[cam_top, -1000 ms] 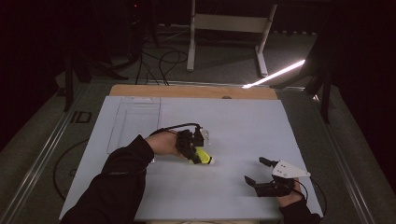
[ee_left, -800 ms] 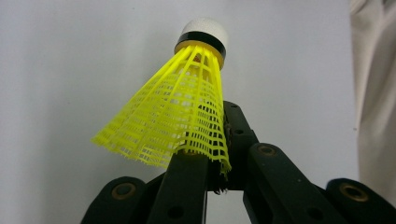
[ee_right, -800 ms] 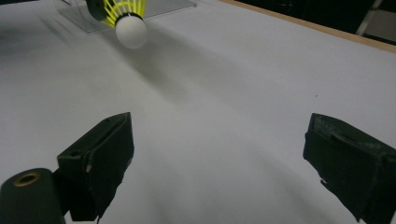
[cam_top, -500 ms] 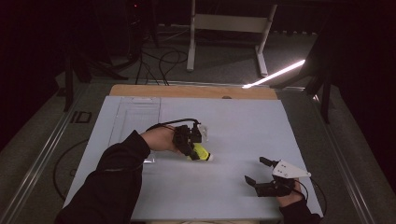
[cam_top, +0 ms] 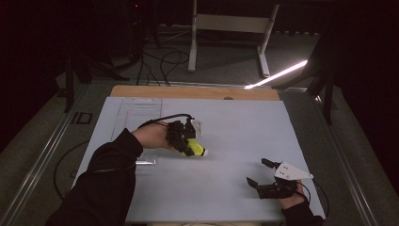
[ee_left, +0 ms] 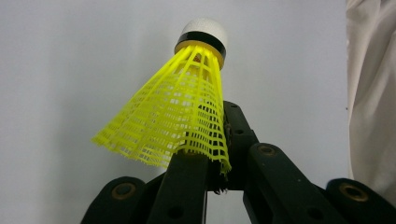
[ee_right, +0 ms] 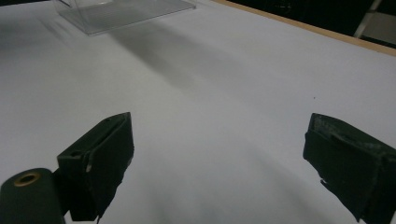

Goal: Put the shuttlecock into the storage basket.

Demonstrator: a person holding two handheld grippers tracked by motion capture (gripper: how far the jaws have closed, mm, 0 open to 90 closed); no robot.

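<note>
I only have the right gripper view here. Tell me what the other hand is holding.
Observer: The left tongs are shut on a yellow shuttlecock, pinching the rim of its mesh skirt.
Operator: Give me its orientation.
Observer: In the left gripper view the white cork tip points away from the tongs, with a black and a yellow band just below it.
Operator: Now place that hand on the table for me.
Observer: In the high view the left tongs are over the middle of the white table sheet, well apart from your right tongs, which sit open near the front right corner.
</note>
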